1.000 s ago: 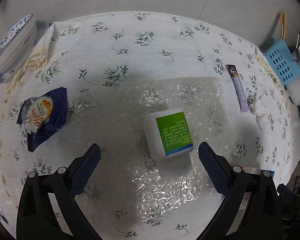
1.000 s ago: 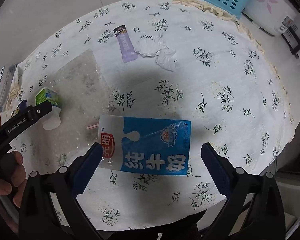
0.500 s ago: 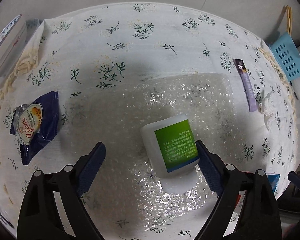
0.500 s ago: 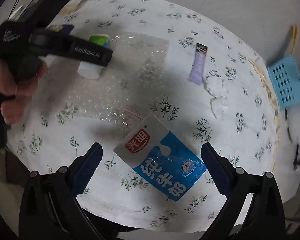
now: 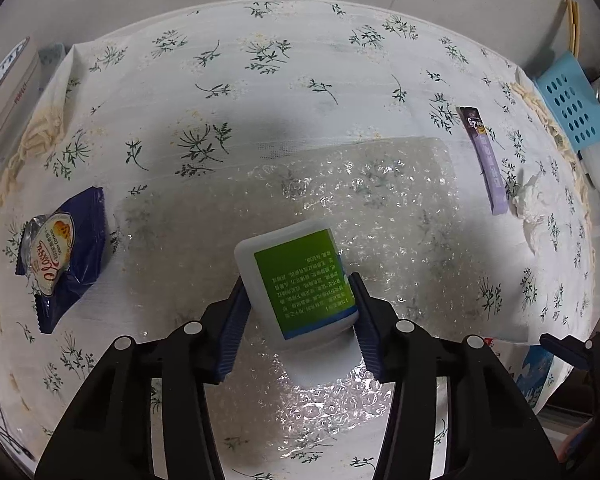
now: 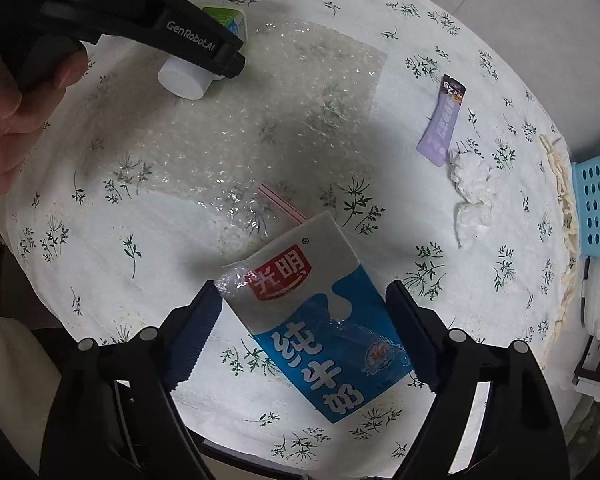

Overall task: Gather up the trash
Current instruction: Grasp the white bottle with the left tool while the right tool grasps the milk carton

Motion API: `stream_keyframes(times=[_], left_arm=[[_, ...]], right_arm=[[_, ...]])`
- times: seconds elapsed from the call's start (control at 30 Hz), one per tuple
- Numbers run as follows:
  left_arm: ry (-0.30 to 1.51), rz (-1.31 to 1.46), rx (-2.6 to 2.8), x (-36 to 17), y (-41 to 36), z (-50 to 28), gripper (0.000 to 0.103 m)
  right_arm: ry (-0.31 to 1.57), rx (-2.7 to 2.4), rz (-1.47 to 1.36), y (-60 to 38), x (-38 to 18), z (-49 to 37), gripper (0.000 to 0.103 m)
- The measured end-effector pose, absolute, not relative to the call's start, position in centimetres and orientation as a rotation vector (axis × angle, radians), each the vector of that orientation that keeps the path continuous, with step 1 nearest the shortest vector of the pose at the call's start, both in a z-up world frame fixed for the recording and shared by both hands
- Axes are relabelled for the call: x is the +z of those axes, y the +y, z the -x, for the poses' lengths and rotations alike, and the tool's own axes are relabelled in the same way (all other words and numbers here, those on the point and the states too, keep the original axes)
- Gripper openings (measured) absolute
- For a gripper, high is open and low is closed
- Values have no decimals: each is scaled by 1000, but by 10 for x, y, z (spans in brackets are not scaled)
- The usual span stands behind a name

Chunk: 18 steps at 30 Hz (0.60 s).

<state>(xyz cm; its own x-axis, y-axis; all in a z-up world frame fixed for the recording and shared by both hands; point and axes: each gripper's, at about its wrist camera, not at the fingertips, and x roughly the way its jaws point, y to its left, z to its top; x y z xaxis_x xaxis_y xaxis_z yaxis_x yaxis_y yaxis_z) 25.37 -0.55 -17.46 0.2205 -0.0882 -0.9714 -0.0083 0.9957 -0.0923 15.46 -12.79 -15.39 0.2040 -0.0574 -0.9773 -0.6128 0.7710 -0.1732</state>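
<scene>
My left gripper (image 5: 300, 312) has just closed onto the lying green-labelled bottle (image 5: 296, 280); my right gripper (image 6: 304, 336), narrowing, straddles the flattened milk carton (image 6: 316, 320) without pressing.

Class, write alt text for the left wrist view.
The left tongs have just been closing and now touch both sides of a white bottle with a green label, lying on bubble wrap. A blue snack packet lies to its left.
</scene>
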Motion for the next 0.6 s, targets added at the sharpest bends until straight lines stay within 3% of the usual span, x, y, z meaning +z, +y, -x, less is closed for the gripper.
stream_keyframes(times=[0.03,0.1,0.27,0.33,0.4,0.6], left_arm=[[1345,81,-59,-174,-6,-254,46],[1341,82,-70,-173,-6,-253,46],[1328,83,-91,-168,-5,-246,45],[1321,76,-98,-166,-4,-242,45],[1317,74,-103,-164,-3,-238,45],[1309,90,-124,-154,6,-223,44]], right_arm=[[1319,423,605,-128,-152,-153,73],[1323,433,545,-132,-146,-153,57],[1326,433,528,-129,-142,-152,54],[1327,430,557,-127,-143,-150,61],[1340,426,563,-128,-145,-152,77],[1385,462,648,-121,-159,-158,92]])
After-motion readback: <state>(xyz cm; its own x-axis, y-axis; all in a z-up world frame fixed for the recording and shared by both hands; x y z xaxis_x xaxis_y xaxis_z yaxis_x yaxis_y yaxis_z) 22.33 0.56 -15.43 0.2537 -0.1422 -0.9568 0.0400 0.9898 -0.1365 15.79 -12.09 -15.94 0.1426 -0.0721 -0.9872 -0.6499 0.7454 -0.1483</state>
